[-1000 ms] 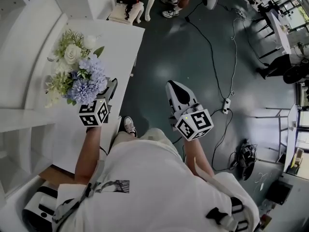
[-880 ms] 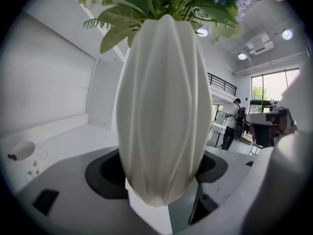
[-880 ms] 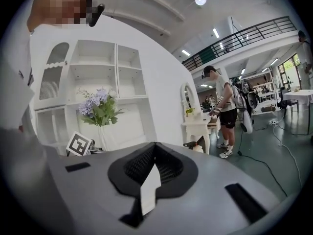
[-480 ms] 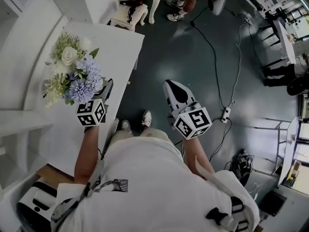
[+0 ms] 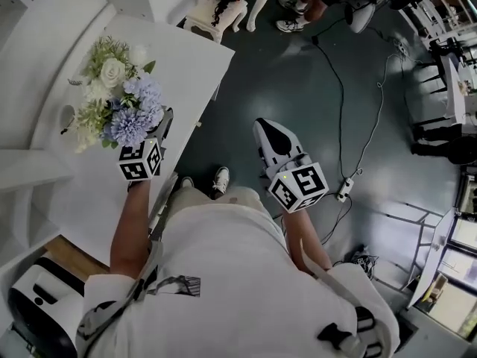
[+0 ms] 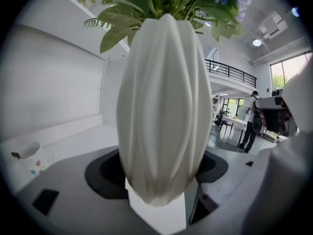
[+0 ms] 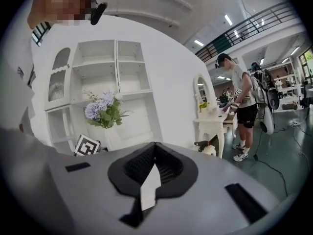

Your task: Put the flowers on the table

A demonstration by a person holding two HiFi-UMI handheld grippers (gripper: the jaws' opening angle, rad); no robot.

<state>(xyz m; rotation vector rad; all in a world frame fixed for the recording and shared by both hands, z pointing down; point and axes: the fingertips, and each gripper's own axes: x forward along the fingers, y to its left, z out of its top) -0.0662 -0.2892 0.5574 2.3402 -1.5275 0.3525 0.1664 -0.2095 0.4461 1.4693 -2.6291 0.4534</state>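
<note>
A bouquet [image 5: 123, 103] of white and lilac flowers with green leaves stands in a white ribbed vase [image 6: 164, 106]. My left gripper [image 5: 160, 129] is shut on the vase and holds it upright over the white table [image 5: 190, 58], near its front edge. In the left gripper view the vase fills the middle, its base between the jaws of the left gripper [image 6: 159, 199]. My right gripper [image 5: 272, 136] hangs over the dark floor to the right of the table, shut and holding nothing. The right gripper view shows the flowers [image 7: 103, 110] to the left beyond the right gripper [image 7: 149, 180].
A white shelf unit [image 7: 105, 82] stands behind the table. A small dish [image 6: 24, 150] lies on the tabletop at the left. A white dressing table [image 7: 211, 126] and a standing person [image 7: 242, 106] are further right. Cables and a power strip [image 5: 343, 190] lie on the floor.
Both grippers have moved forward and a little down. The vase of flowers now sits further over the table. The person's feet have stepped forward.
</note>
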